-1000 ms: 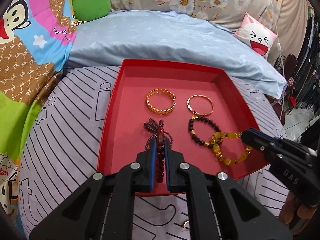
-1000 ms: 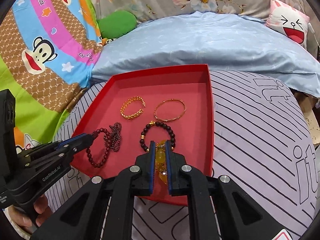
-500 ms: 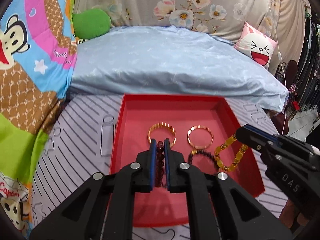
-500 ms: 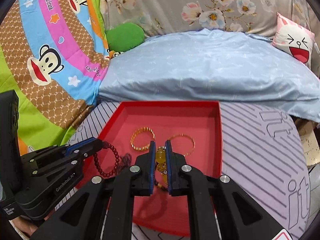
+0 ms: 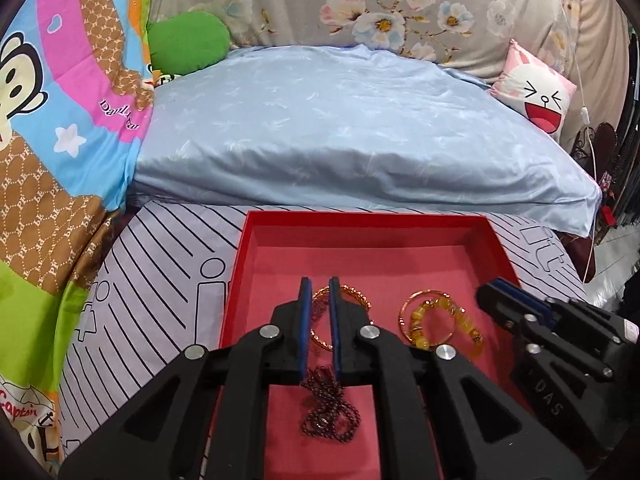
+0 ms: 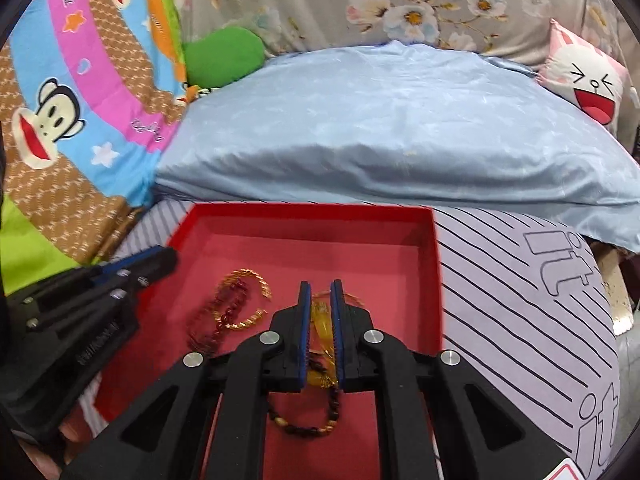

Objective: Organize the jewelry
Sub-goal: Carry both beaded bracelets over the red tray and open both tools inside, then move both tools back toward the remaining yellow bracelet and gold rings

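A red tray lies on the striped cushion. My left gripper hangs over it with its jaws a finger-width apart and nothing between them; the dark red bead bracelet lies on the tray floor below. My right gripper is likewise slightly parted and empty. The yellow bead bracelet lies on the thin gold bangle. The gold chain bangle and the dark bead bracelet lie in the tray.
A big light blue pillow lies right behind the tray. A cartoon monkey blanket is at the left, a green cushion and a pink face cushion at the back. The striped cushion extends right.
Both grippers carried their bracelets up and farther back over the tray, then let go. The red beads and the yellow beads now lie on the tray, the yellow ones on the thin bangle.
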A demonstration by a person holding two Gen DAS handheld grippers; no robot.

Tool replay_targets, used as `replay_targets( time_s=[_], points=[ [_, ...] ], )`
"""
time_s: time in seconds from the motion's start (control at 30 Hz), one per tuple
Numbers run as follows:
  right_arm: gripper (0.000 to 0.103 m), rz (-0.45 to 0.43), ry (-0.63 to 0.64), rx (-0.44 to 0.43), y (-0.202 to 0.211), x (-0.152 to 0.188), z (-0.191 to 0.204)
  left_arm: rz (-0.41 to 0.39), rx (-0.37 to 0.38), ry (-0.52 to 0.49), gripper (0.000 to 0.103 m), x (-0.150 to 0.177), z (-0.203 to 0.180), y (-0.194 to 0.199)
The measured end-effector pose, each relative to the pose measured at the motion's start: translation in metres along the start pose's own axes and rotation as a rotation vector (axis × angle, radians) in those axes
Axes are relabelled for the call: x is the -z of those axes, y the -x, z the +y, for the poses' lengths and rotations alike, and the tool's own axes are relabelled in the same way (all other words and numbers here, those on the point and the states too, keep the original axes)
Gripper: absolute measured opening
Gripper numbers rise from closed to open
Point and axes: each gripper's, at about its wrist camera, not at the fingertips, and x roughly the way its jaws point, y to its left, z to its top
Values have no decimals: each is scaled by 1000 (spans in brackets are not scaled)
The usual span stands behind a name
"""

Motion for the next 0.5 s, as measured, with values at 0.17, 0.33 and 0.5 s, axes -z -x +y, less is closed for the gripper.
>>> replay_targets(
  time_s=[0.17,0.33,0.5],
  points=[
    [26,-63,-30,6,29,4,-15,-43,-32,29,42,-2,11,16],
    [33,-137,-30,-24,80,12,-16,-91,-57,-6,47,9,9,53],
    [38,-158,-28,-62,120,38,-16,-104,-47,0,53,38,11,93]
  ],
)
